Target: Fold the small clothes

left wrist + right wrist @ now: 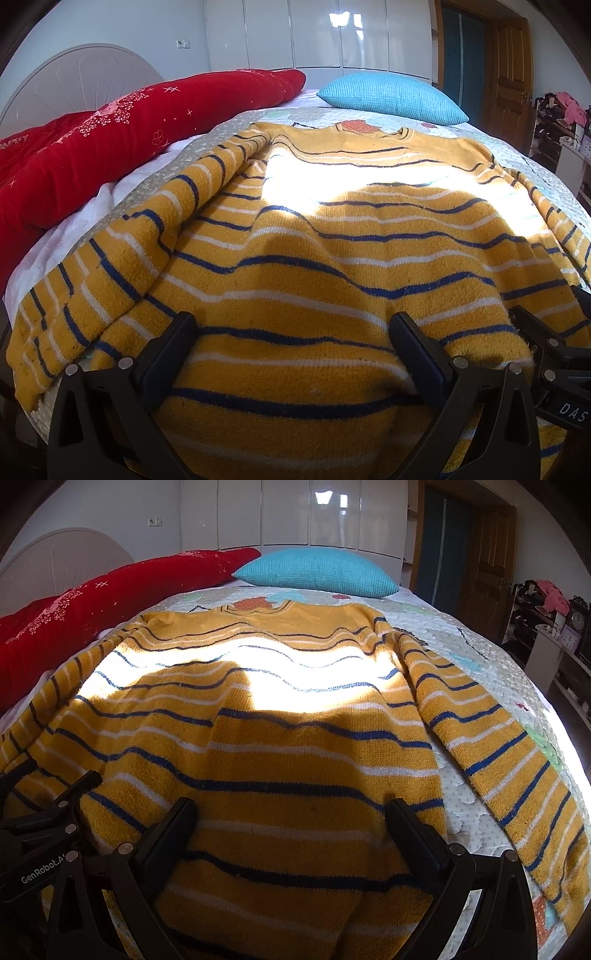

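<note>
A yellow sweater (314,229) with blue and white stripes lies flat on the bed, collar at the far end, hem near me; it also shows in the right wrist view (280,720). Its left sleeve (110,258) and right sleeve (498,746) run down along its sides. My left gripper (291,332) is open, its fingers spread over the hem's left part. My right gripper (291,816) is open over the hem's right part. The right gripper shows at the right edge of the left wrist view (554,354), and the left gripper shows at the left edge of the right wrist view (48,812).
A red quilt (92,147) lies along the bed's left side, a blue pillow (391,96) at the far end. The patterned bedspread (480,657) lies under the sweater. White wardrobe and a wooden door stand behind; cluttered shelves (546,605) at the right.
</note>
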A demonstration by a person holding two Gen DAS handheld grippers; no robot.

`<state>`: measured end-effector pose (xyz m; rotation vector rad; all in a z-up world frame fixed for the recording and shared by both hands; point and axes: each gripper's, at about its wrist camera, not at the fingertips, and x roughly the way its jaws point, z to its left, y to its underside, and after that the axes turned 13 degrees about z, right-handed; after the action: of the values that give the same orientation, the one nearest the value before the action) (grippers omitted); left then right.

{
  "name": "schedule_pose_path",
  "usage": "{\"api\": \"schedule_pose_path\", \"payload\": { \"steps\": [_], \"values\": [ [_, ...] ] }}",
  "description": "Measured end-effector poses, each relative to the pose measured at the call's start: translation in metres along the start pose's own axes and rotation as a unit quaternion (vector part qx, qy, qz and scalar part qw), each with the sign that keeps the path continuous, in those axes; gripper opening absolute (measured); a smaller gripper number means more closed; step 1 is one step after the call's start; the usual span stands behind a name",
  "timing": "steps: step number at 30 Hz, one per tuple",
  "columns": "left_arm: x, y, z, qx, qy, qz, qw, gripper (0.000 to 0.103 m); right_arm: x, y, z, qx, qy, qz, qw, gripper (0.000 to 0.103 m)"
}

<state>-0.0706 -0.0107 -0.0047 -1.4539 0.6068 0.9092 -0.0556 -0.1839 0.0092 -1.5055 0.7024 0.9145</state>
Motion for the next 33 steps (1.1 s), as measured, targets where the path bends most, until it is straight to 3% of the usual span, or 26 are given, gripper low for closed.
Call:
{"api": "schedule_pose_path", "payload": {
  "steps": [33],
  "values": [
    [-0.0018,0.0001,-0.0062,-0.006,-0.002,-0.012,0.9999,0.103,-0.0014,0.0067,0.0017,-0.004,0.012,-0.025,1.000,0.103]
  ]
}}
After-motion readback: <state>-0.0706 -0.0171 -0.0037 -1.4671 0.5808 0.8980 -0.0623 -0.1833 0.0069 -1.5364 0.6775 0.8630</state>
